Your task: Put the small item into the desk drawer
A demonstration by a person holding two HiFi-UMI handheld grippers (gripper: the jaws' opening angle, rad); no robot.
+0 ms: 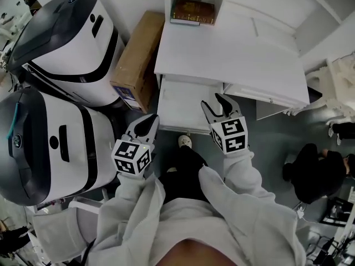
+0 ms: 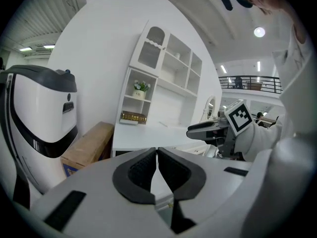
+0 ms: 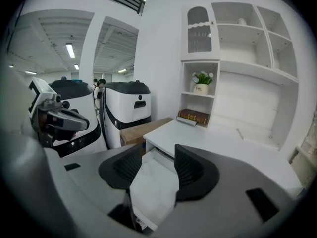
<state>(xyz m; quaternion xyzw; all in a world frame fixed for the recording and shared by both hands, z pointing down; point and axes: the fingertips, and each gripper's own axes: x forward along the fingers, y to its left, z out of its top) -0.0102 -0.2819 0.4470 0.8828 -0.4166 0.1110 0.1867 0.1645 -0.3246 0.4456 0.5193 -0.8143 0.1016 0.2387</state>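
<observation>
A small white packet (image 3: 153, 187) with a printed label at its lower end fills the gap between the pads of my right gripper (image 3: 157, 155), which is shut on it. In the head view my right gripper (image 1: 213, 101) hovers over the right part of the open white drawer (image 1: 177, 107) under the white desk (image 1: 233, 54). My left gripper (image 1: 151, 121) hangs just in front of the drawer's left corner. Its jaws (image 2: 156, 155) are shut with nothing between them. The drawer's inside looks bare where it shows.
A brown cardboard box (image 1: 136, 60) stands against the desk's left side, beside two big white-and-black machines (image 1: 66, 43). A dark book (image 1: 191, 11) lies in the shelf nook at the desk's back. A person in black (image 1: 316, 170) crouches at the right.
</observation>
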